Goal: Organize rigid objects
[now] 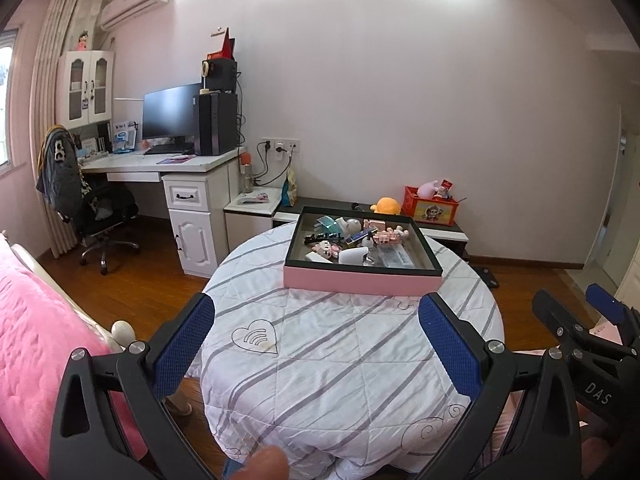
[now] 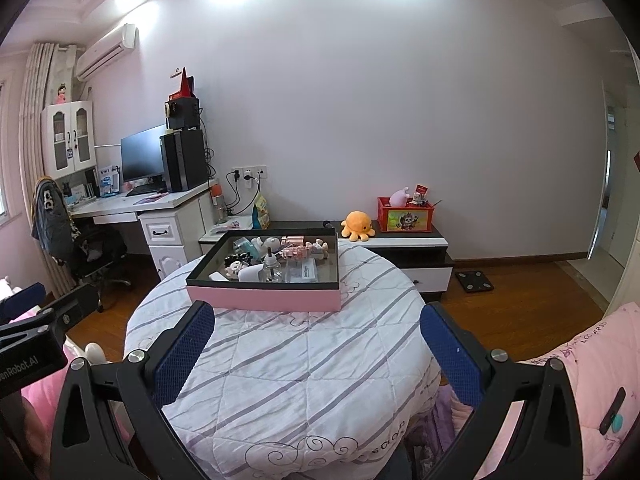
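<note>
Bare quilt (image 1: 320,360) before pink tray (image 1: 362,280)

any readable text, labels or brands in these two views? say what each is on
"DAS": on the right gripper body, left wrist view.
"enRobot.AI", start cut off: on the left gripper body, right wrist view.
"S CLOUD": on the quilt's front edge.
Red crate picture, desk items: too small to read.

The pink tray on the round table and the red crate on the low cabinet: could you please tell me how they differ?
The pink tray is wide and shallow with a dark interior; the red crate is smaller, taller, and has a cartoon picture on its front. The tray holds many small items lying loosely, while the crate has toys sticking up above its rim. Both are open-topped and rectangular, and neither gripper touches either.
</note>
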The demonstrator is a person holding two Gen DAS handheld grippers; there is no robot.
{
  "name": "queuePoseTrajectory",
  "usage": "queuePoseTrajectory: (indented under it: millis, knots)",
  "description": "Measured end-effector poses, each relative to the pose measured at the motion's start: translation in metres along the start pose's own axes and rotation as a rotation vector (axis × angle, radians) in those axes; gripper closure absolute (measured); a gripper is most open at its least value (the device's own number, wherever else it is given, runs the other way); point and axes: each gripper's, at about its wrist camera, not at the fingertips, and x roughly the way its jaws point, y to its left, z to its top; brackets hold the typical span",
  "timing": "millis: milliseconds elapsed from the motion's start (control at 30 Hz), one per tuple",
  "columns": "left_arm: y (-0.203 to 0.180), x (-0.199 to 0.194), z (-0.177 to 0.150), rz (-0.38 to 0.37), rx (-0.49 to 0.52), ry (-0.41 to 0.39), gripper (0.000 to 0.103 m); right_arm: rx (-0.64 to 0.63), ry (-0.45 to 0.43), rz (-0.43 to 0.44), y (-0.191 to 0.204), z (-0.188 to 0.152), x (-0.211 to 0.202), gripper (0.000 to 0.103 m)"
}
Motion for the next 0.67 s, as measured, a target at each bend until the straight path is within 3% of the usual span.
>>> queuePoseTrajectory:
  millis: [667]
  knots:
    - [-0.0097,-0.0043,-0.0026,0.068,0.047,-0.026,0.0,-0.01,0.005,0.005,0.0037,-0.0004,-0.0007,0.0]
